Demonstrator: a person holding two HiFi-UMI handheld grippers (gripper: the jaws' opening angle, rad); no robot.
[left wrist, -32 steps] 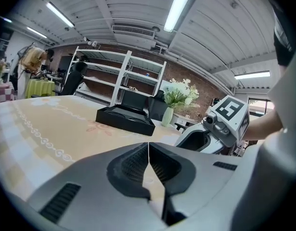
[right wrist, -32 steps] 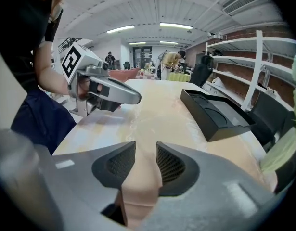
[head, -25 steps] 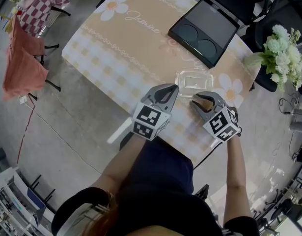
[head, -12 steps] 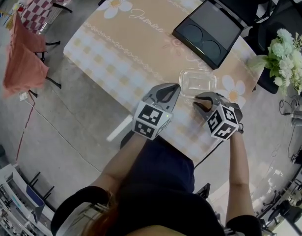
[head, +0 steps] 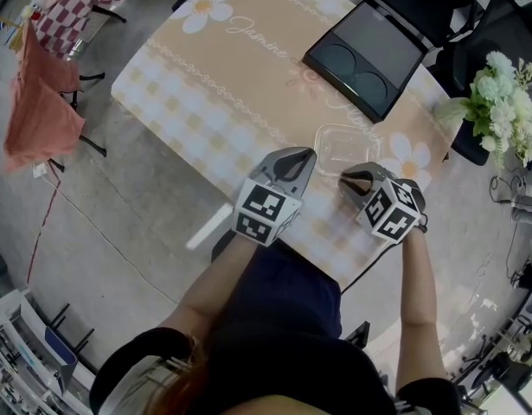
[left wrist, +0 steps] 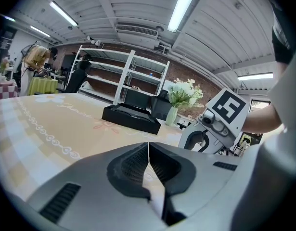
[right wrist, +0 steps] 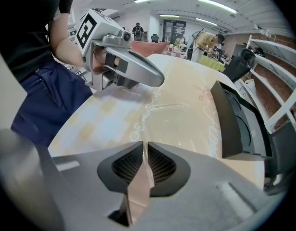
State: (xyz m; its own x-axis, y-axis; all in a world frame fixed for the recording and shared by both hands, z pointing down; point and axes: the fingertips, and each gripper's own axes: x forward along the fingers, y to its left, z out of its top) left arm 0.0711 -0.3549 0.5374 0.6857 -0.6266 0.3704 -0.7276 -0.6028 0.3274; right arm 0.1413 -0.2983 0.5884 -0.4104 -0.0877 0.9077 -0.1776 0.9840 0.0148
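left gripper [head: 305, 155] and right gripper [head: 344, 180], jaws pressed together, held low beside clear container [head: 348, 143].

Lighting and picture quality: bright, even, indoor.
Long white ceiling tube lamps [left wrist: 184, 6] overhead; soft shadows; fisheye bending and black corners in both gripper views.

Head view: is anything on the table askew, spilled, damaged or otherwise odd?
Nothing stands out. The clear plastic container lies flat and empty on the tablecloth, the black tray sits flat beyond it, and the flower vase stands upright. The left tongs and right tongs are both shut on nothing.
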